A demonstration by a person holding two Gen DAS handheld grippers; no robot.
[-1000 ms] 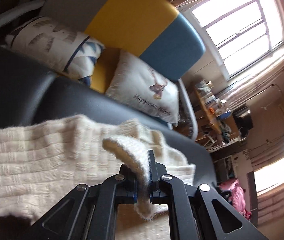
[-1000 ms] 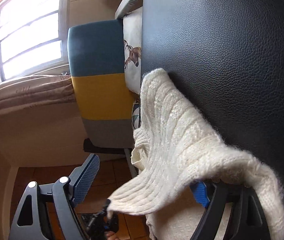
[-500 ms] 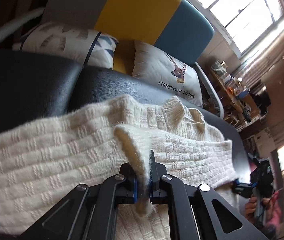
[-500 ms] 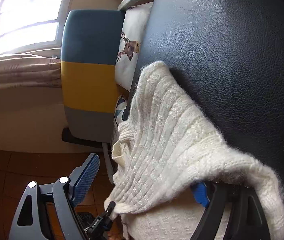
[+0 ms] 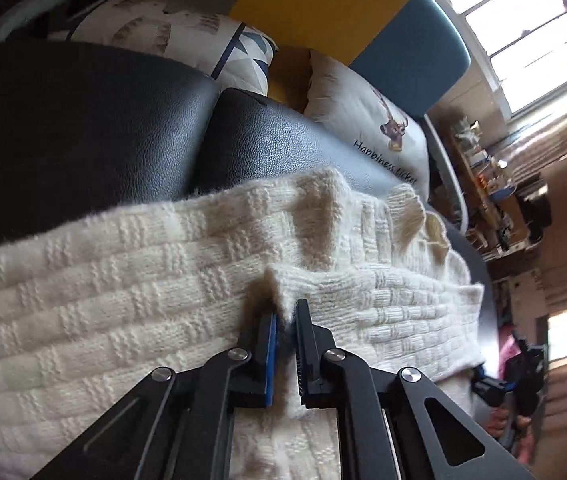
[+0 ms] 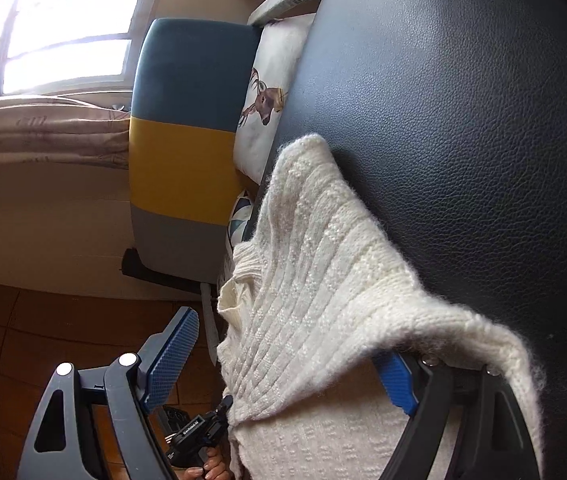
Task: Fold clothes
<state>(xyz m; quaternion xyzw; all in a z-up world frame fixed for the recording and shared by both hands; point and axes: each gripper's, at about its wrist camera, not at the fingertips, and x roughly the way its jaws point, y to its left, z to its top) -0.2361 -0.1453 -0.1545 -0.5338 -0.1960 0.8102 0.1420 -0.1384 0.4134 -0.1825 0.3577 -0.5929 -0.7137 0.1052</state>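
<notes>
My left tongs are nearly closed, pinching a raised fold of the cream knit sweater, which lies spread over the black leather seat. Behind it in the left wrist view I see a deer-print cushion and a patterned cushion against the yellow and blue sofa back. In the right wrist view my right tongs stand wide apart; the sweater's edge drapes over the right-hand finger, while the other finger is clear of the cloth, above the wooden floor
</notes>
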